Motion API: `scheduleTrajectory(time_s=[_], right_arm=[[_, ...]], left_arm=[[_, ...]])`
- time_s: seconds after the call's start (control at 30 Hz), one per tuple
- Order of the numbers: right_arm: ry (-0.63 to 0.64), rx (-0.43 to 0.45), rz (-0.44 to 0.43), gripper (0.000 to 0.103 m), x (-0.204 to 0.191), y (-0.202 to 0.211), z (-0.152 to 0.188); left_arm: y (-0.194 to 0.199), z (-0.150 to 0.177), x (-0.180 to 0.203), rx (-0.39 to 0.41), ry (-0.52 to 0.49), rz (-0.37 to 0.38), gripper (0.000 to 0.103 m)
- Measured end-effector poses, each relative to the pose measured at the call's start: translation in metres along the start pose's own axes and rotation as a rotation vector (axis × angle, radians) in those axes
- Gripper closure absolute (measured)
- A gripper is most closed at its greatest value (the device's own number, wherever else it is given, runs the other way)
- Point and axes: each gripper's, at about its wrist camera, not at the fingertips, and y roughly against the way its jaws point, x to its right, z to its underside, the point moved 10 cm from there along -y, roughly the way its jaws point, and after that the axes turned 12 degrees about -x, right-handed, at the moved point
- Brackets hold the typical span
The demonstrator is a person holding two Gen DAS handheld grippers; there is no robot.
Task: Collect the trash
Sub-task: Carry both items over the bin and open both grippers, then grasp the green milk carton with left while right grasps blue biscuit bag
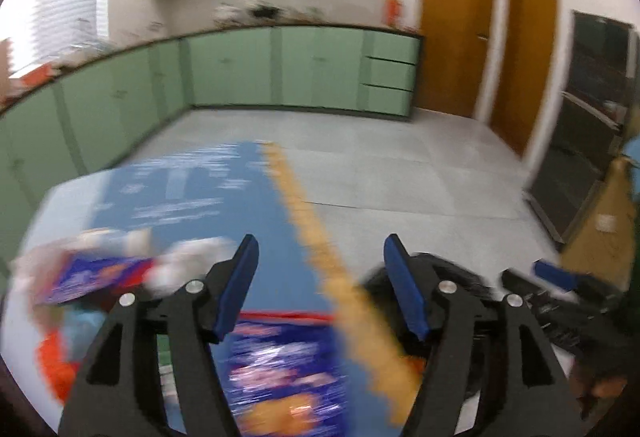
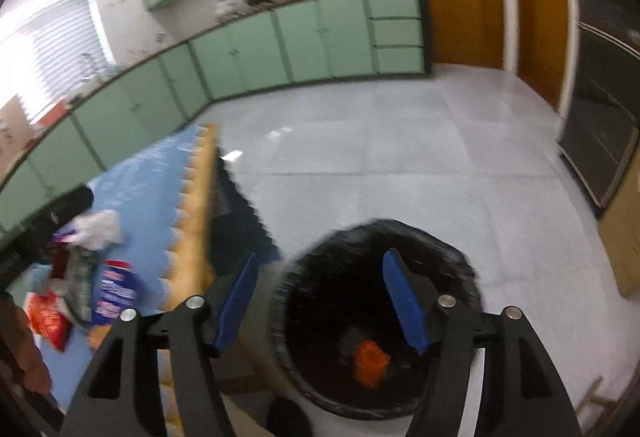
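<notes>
My left gripper (image 1: pixel 320 269) is open and empty above a blue table cover (image 1: pixel 208 197) with a yellow edge. A blue snack wrapper (image 1: pixel 280 365) lies just below it, another blue wrapper (image 1: pixel 88 277) and crumpled white paper (image 1: pixel 188 257) lie to the left, and an orange wrapper (image 1: pixel 52 361) lies at the lower left. My right gripper (image 2: pixel 320 269) is open and empty over a black-lined trash bin (image 2: pixel 360 265) on the floor. An orange wrapper (image 2: pixel 370 361) lies inside the bin. The trash pile (image 2: pixel 84 277) shows at the left in the right wrist view.
Green cabinets (image 1: pixel 280 69) run along the far wall and the left. Wooden doors (image 1: pixel 456 29) stand at the right, with a dark rack (image 1: pixel 584 141) beside them. The bin (image 1: pixel 460 277) and the right gripper (image 1: pixel 560 285) show at the right. The tiled floor (image 2: pixel 400 157) lies beyond.
</notes>
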Motion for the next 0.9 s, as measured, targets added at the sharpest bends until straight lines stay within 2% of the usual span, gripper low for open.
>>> scheduleTrajectory(time_s=[0.07,0.17,0.3,0.33,0.37,0.43,0.63,0.7,0.77,0.9], right_arm=[[0.045,0.01,-0.038,0.038,-0.028,-0.001,-0.001],[0.119,0.016,-0.067,0.038,-0.064,-0.006,0.0],[0.166,-0.002,-0.102,0.038,-0.095,-0.016,0.006],[0.176,-0.008,-0.104,0.038,-0.1,-0.017,0.008],[0.182,-0.009,-0.102,0.038,-0.102,-0.017,0.01],[0.193,-0.008,-0.091,0.038,-0.103,-0.017,0.012],[0.179,-0.018,-0.085,0.038,-0.098,-0.019,0.013],[0.184,-0.024,-0.089,0.038,-0.099,-0.02,0.014],[0.194,-0.033,-0.098,0.038,-0.104,-0.022,0.016],[0.221,-0.07,-0.133,0.038,-0.115,-0.028,0.024]], left_arm=[[0.006,0.014,-0.028,-0.007,0.028,-0.071,0.038],[0.005,0.039,-0.057,-0.055,0.065,-0.121,0.037],[-0.008,0.062,-0.078,-0.119,0.114,-0.119,0.039],[-0.01,0.064,-0.079,-0.127,0.118,-0.114,0.042],[-0.013,0.063,-0.081,-0.134,0.119,-0.108,0.049],[-0.019,0.067,-0.08,-0.151,0.116,-0.091,0.055],[-0.028,0.076,-0.076,-0.175,0.113,-0.086,0.058],[-0.028,0.077,-0.078,-0.177,0.122,-0.098,0.063],[-0.027,0.076,-0.08,-0.172,0.133,-0.103,0.073],[-0.021,0.075,-0.085,-0.153,0.148,-0.112,0.081]])
